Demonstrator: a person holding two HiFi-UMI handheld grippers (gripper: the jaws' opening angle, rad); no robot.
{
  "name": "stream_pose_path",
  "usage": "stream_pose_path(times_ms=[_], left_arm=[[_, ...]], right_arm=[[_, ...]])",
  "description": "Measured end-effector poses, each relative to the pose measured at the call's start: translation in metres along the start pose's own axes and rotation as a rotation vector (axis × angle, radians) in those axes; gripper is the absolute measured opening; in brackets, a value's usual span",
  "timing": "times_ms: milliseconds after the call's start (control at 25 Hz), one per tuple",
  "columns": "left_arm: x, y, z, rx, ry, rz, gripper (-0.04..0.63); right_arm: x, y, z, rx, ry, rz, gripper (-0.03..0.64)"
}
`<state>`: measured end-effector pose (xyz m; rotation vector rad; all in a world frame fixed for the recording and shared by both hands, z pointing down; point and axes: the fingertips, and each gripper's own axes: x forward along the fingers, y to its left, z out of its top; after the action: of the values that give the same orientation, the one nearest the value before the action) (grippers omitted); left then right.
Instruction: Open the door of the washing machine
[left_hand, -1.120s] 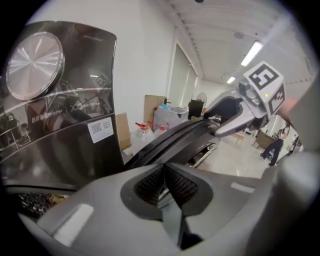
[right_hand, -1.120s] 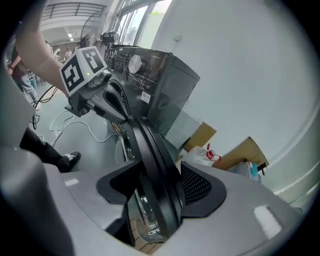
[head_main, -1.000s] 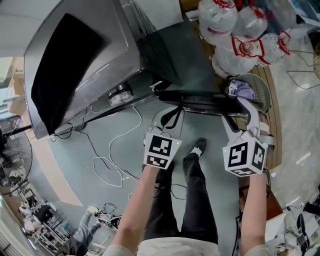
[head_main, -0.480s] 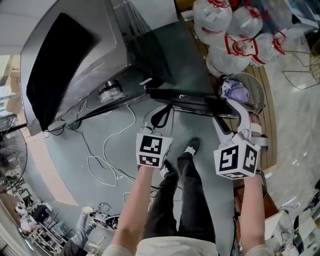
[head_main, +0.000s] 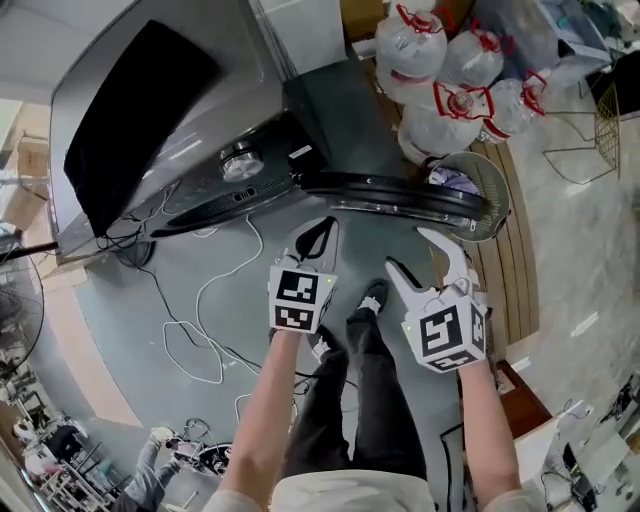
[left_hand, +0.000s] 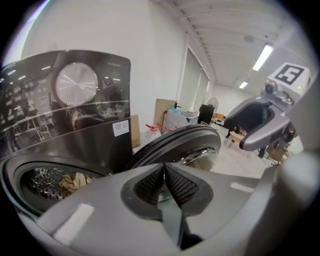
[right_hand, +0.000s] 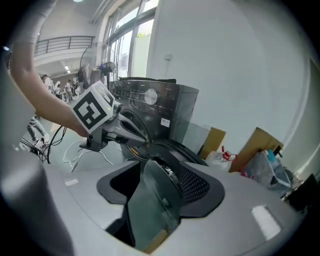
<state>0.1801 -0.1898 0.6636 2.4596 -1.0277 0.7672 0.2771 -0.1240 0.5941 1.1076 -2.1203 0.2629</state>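
Grey floor (head_main: 130, 300), one washer (head_main: 190, 120), one open door (head_main: 400, 190)

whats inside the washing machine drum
The left gripper view shows the drum with perforated metal wall and pale yellowish items inside. The left tool covers the opening's lower part; the rest is hidden.

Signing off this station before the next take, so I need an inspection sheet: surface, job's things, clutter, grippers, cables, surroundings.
Surface: grey floor, partly bare.
Job's things: washing machine; its door stands swung open; laundry shows inside.
Clutter: water bottles, round basket holding purple cloth.
Grippers: left gripper shut, empty; right gripper open, empty.
Cables: white cable looped on the floor; dark cables beside the machine.
Surroundings: wire rack at right; a person at lower left.
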Motion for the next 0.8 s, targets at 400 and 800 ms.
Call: stream_pose_path(times_ms=[400,800], left_arm=[[-0.176,0.023,-0.052,-0.105,-0.010,0.108,0.066],[-0.346,0.040,-0.088,-0.265,-0.077,0.224,0.066]], right_arm=[[-0.044,0.136,0.052,0.283,-0.109,0.121,0.239],[-0.091,0.252,0.097,0.383,-0.093,0.152,0.239]])
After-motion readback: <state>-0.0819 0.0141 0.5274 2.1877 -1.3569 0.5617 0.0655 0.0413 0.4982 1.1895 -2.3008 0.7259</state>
